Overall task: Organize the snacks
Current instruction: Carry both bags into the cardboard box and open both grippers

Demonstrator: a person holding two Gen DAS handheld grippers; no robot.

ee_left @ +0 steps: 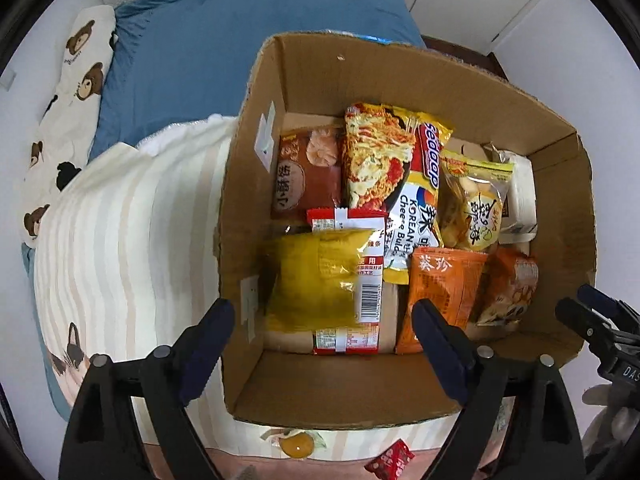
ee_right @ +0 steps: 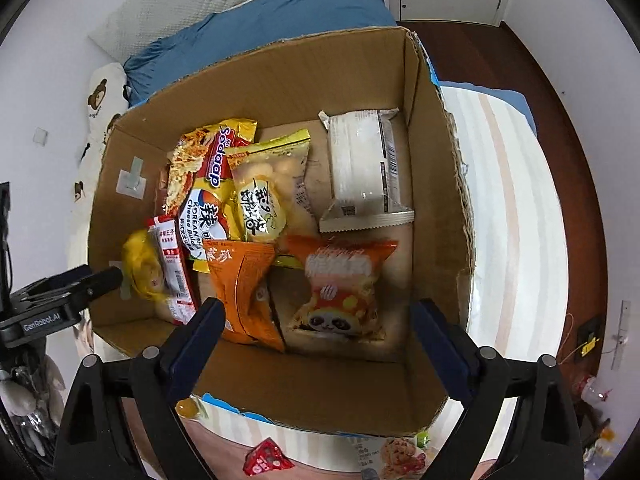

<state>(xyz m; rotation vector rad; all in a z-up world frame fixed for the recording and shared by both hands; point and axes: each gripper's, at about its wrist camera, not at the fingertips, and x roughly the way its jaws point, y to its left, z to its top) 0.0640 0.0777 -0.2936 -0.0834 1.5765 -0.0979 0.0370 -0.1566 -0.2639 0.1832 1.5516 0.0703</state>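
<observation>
An open cardboard box (ee_left: 500, 108) (ee_right: 304, 64) stands on a bed and holds several snack packets: a Sedaap noodle pack (ee_left: 388, 160) (ee_right: 208, 168), a yellow bag (ee_left: 312, 276) (ee_right: 140, 264), an orange packet (ee_left: 440, 284) (ee_right: 240, 280), a panda packet (ee_right: 340, 280) and a white wrapped pack (ee_right: 360, 160). My left gripper (ee_left: 324, 320) is open and empty above the box's near left corner. My right gripper (ee_right: 316, 320) is open and empty above the near wall. Each gripper shows at the other view's edge.
A striped cream blanket (ee_left: 132, 240) and a blue sheet (ee_left: 208, 52) lie around the box. A small red packet (ee_left: 390, 458) (ee_right: 266, 456), a yellow jelly cup (ee_left: 296, 446) and a cookie packet (ee_right: 400, 456) lie on the bed in front of the box. A bear-print pillow (ee_left: 76, 92) lies left.
</observation>
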